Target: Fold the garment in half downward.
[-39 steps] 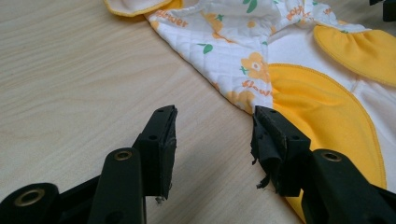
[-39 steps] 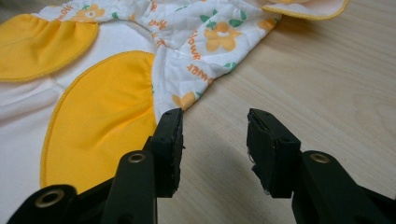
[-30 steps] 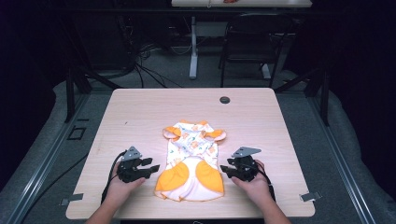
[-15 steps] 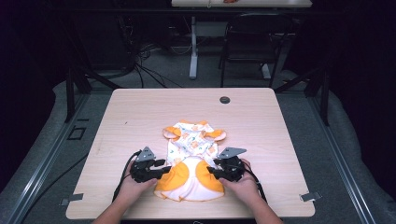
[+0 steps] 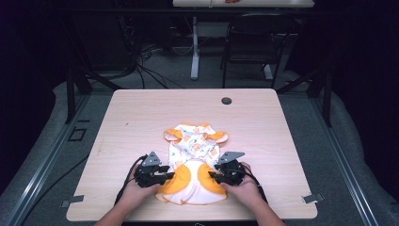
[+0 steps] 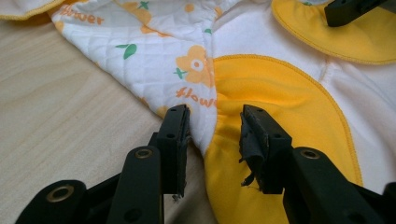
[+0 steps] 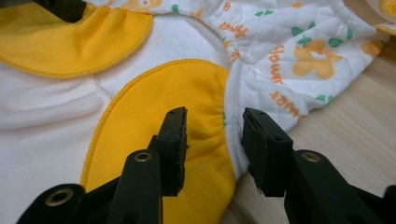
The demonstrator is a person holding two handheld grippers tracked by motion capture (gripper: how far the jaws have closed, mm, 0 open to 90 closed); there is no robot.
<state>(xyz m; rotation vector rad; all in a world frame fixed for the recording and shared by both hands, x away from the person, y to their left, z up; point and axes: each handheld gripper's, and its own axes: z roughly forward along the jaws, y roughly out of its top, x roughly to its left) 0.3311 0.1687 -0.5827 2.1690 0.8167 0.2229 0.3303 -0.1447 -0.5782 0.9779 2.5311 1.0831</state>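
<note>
Quilted cloth garment (image 5: pixel 193 165), matt wood table (image 5: pixel 141 117)

On your bench (image 5: pixel 141 117) the baby outfit (image 5: pixel 194 165) lies near you, between your left tool (image 5: pixel 170 177) and right tool (image 5: pixel 212 175).

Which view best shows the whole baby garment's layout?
The high view: the garment lies whole, flat on the table. Each gripper view gives a close-up of one side seam, orange patch beside flower-print quilting.

Left claw (image 6: pixel 214 128), right claw (image 7: pixel 214 128): both agape
</note>
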